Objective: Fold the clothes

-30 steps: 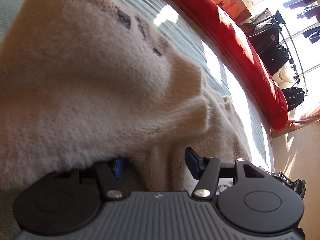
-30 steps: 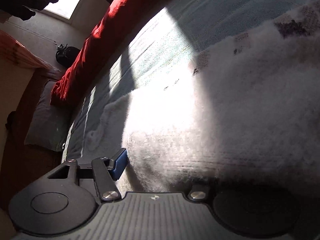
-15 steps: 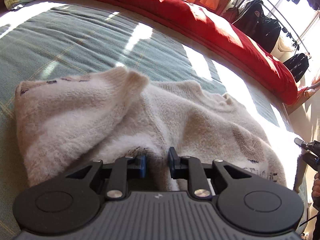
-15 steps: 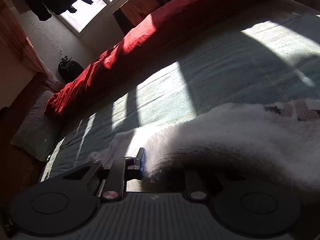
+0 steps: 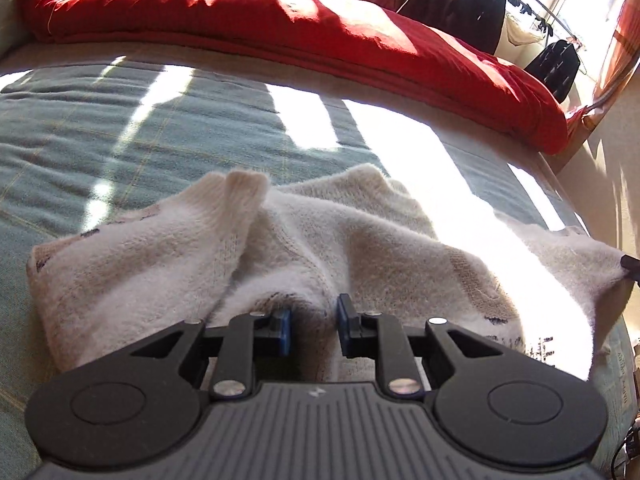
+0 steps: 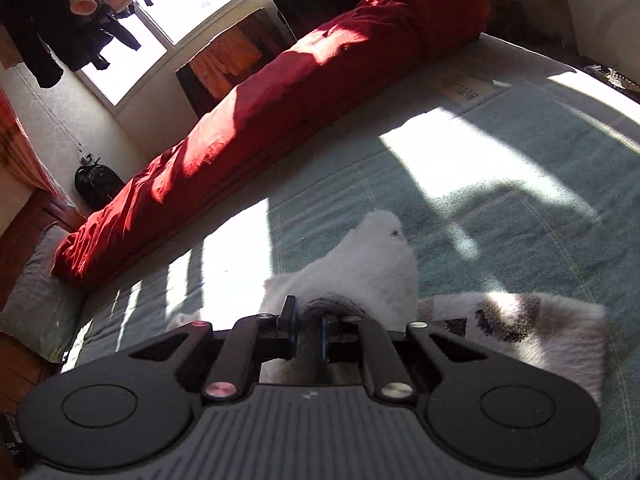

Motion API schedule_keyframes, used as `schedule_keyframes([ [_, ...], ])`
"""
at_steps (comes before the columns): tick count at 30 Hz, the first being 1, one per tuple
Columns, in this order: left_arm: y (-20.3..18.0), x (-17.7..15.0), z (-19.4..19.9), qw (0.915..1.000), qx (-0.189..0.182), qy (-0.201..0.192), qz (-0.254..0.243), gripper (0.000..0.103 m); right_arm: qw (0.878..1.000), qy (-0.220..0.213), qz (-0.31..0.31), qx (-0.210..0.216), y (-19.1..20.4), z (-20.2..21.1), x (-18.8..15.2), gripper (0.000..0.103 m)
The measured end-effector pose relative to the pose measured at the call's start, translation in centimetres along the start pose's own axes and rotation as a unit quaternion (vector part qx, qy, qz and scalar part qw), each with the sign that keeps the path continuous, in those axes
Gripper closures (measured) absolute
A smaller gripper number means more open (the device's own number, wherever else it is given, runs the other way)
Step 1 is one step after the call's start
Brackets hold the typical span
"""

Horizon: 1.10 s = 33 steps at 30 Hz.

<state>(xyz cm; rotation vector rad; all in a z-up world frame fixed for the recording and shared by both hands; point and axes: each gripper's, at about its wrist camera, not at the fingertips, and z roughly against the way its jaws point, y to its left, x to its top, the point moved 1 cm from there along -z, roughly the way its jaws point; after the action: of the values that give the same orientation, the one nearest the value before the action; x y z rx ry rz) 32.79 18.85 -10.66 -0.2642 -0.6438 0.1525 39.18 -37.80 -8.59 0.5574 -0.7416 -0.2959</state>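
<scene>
A fluffy cream sweater (image 5: 360, 240) with dark marks lies bunched on the green bed cover (image 5: 120, 140). One sleeve (image 5: 160, 240) is folded over its left side. My left gripper (image 5: 314, 324) sits at the sweater's near edge, its blue pads (image 5: 283, 326) pressed on a thick ridge of knit. In the right wrist view my right gripper (image 6: 307, 322) is shut on another part of the sweater (image 6: 372, 268), which puffs up just beyond the fingers. A patterned part (image 6: 520, 320) lies flat to the right.
A red duvet (image 5: 360, 40) is rolled along the far side of the bed. Dark clothes hang on a rail (image 5: 460, 4) by the window. A grey pillow (image 6: 36, 300) and a black bag (image 6: 96, 184) lie off the bed's left end in the right wrist view.
The sweater has come down from right in front of both cameras and now lies on the bed. Both grippers' jaws have narrowed from wide open onto the knit.
</scene>
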Motion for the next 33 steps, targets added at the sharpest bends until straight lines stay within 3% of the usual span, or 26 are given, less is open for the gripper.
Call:
schedule_keyframes([
  [2, 0.1, -0.5, -0.1, 1.0000, -0.001, 0.003, -0.002, 0.079, 1.000, 0.009, -0.013, 0.021, -0.4, 0.2, -0.7, 0.085],
  [4, 0.4, -1.2, 0.2, 1.0000, -0.007, 0.006, 0.003, 0.076, 0.998, 0.031, -0.034, 0.052, -0.7, -0.2, -1.7, 0.063],
  [7, 0.9, -2.1, 0.7, 0.9997, -0.018, 0.008, 0.012, 0.063, 0.993, 0.074, -0.047, 0.081, -0.2, -1.0, -3.8, 0.052],
  [11, 1.2, -3.3, 0.2, 0.9992, -0.025, 0.016, 0.027, 0.055, 0.990, 0.128, -0.027, 0.056, 1.3, -3.5, -7.6, 0.048],
  [15, 1.5, -3.6, -1.2, 0.9980, -0.035, 0.023, 0.048, 0.054, 0.994, 0.109, -0.022, 0.009, 1.1, -5.8, -9.7, 0.041],
  [18, 1.4, -3.5, -2.3, 0.9972, -0.042, 0.022, 0.058, 0.051, 0.995, 0.089, -0.042, 0.018, 0.5, -7.4, -9.7, 0.042],
  [20, 1.4, -3.3, -3.2, 0.9965, -0.046, 0.027, 0.064, 0.053, 0.995, 0.080, -0.049, 0.026, 0.4, -8.3, -9.3, 0.048],
  [21, 1.2, -3.3, -3.5, 0.9967, -0.041, 0.027, 0.065, 0.062, 0.995, 0.075, -0.053, 0.030, 0.3, -8.7, -9.2, 0.068],
  [22, 1.0, -3.2, -3.7, 0.9973, -0.036, 0.023, 0.060, 0.087, 0.995, 0.071, -0.056, 0.034, 0.2, -9.2, -9.0, 0.078],
  [23, 0.7, -2.9, -3.8, 0.9981, -0.029, 0.018, 0.052, 0.092, 0.996, 0.065, -0.055, 0.035, 0.4, -9.3, -8.7, 0.079],
  [33, -2.0, 2.7, -3.1, 0.9986, -0.009, -0.049, -0.015, 0.090, 0.997, -0.037, 0.053, -0.031, 4.2, -6.2, -1.4, 0.085],
])
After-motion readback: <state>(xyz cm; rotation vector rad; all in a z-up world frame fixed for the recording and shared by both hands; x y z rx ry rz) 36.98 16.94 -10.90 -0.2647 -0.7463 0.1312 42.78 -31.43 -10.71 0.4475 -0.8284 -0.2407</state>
